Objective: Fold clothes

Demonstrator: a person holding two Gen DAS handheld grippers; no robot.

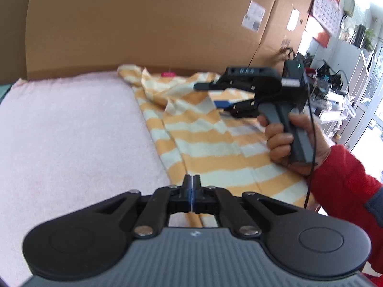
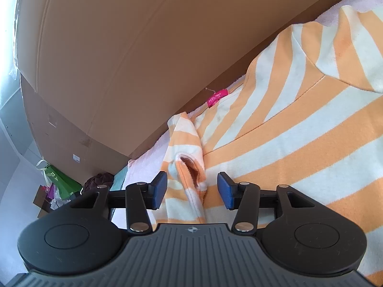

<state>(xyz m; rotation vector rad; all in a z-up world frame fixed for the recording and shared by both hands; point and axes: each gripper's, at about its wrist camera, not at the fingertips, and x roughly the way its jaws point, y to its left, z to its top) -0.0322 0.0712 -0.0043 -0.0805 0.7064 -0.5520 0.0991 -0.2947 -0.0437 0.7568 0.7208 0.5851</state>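
An orange-and-white striped garment [image 1: 210, 143] lies partly folded on a pink towel [image 1: 71, 131]. In the right wrist view the garment [image 2: 299, 131] fills the right side, with a pink tag [image 2: 217, 98] at its collar and a sleeve cuff [image 2: 189, 167] lying between the open blue pads. My left gripper [image 1: 192, 181] is shut and empty, over the garment's near edge. My right gripper [image 1: 208, 94] is open above the garment's far part; in its own view [image 2: 192, 190] the pads stand either side of the cuff without touching it.
A tall cardboard wall [image 1: 143, 24] stands right behind the towel. A hand with a red sleeve [image 1: 347, 186] holds the right gripper. Bags [image 2: 59, 184] sit on the floor at the left. Cluttered shelves [image 1: 335, 83] are at the far right.
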